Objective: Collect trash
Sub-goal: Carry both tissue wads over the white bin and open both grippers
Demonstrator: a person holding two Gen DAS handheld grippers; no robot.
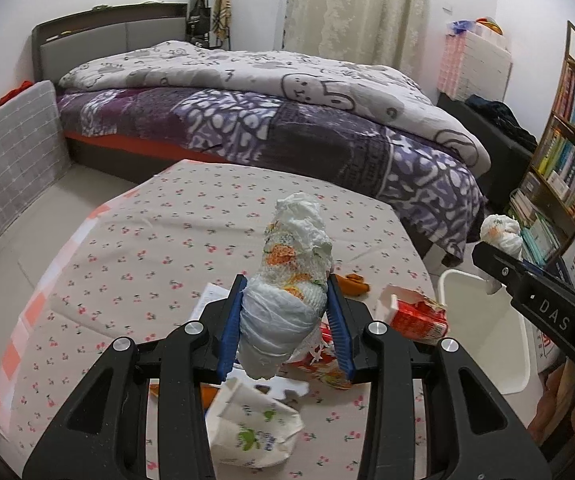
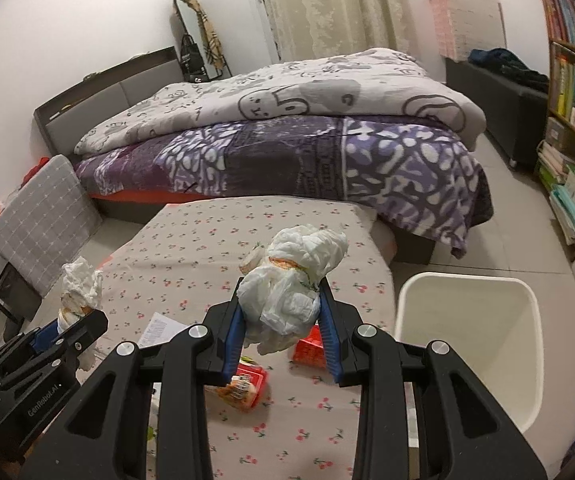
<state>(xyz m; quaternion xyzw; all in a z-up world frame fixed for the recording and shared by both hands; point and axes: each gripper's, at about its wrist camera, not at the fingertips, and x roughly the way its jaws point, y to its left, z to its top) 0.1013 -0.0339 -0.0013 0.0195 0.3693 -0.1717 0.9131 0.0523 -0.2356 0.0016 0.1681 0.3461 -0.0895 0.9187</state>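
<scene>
My left gripper is shut on a rolled white wad of wrapper with orange print, held above the cherry-print table. My right gripper is shut on a crumpled white plastic wad, also above the table. Each gripper shows in the other's view: the right one with its wad, the left one with its wad. A white trash bin stands open on the floor at the table's right edge. It also shows in the left wrist view.
On the table lie a red carton, a red snack packet, a white printed paper bag, an orange scrap and a paper slip. A bed lies beyond. A bookshelf stands at the right.
</scene>
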